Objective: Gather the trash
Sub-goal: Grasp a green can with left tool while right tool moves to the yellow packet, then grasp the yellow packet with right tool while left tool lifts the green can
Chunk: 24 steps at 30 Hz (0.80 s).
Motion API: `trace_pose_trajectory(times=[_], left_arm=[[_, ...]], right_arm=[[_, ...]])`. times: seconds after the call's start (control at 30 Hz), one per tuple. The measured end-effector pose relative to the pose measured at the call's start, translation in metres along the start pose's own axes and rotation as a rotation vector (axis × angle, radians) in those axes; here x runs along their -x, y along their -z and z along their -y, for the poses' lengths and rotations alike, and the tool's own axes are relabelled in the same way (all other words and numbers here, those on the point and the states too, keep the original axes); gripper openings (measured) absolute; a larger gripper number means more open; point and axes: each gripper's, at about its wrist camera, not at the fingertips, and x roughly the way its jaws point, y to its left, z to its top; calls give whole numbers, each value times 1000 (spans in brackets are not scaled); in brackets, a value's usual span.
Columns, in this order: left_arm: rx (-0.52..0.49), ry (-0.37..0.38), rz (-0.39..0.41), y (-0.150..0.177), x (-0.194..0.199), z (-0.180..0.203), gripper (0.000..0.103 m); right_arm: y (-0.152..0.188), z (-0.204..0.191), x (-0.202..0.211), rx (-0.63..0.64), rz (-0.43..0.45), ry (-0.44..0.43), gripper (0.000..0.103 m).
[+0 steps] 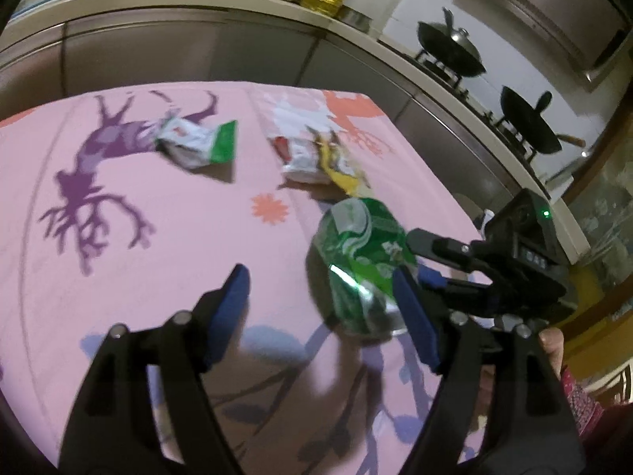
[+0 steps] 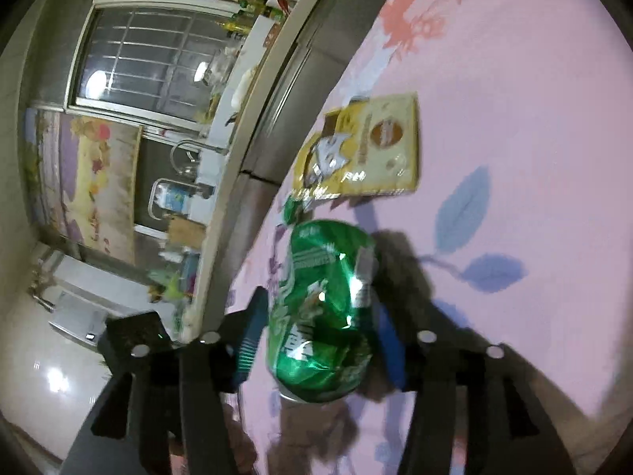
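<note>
A pink cloth with purple deer and blue leaf prints covers the worktop [image 1: 166, 213], which fills most of both views. Behind it, toward 12 o'clock in the left wrist view, runs a kitchen counter [image 1: 205, 4] crowded with bottles, and two black woks [image 1: 451, 53] sit on a stove at 2 o'clock.

The left tongs [image 1: 320, 308] tilt down toward the cloth with their blue pads spread wide and nothing between them; the crushed green can [image 1: 364, 265] lies just past the right-hand pad. The right tongs [image 1: 419, 261] come in from 3 o'clock, held by a hand [image 1: 552, 346] in a patterned sleeve at 4 o'clock.

In the right wrist view, the right tongs [image 2: 316, 340] point slightly downward and straddle the green can [image 2: 322, 308], which lies on the cloth between the two pads. Whether the pads press on it cannot be told.

A yellow snack wrapper [image 2: 368, 150] lies beyond the can at 12 o'clock. In the left wrist view, a white-and-green wrapper [image 1: 198, 142] lies at 11 o'clock and a white-and-red wrapper [image 1: 304, 158] at 12 o'clock.
</note>
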Motion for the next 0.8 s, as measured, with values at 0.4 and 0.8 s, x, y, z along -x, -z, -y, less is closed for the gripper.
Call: trace_pose_trajectory(times=[0.4,0.8], left_arm=[[154,232,-137,-9,-53,-7,72],[211,222,-148,-2,-57,-7,65]], right_arm=[[-64,-10,7,316,101,282,53],[-130,-1,-76,386,-149,110,53]])
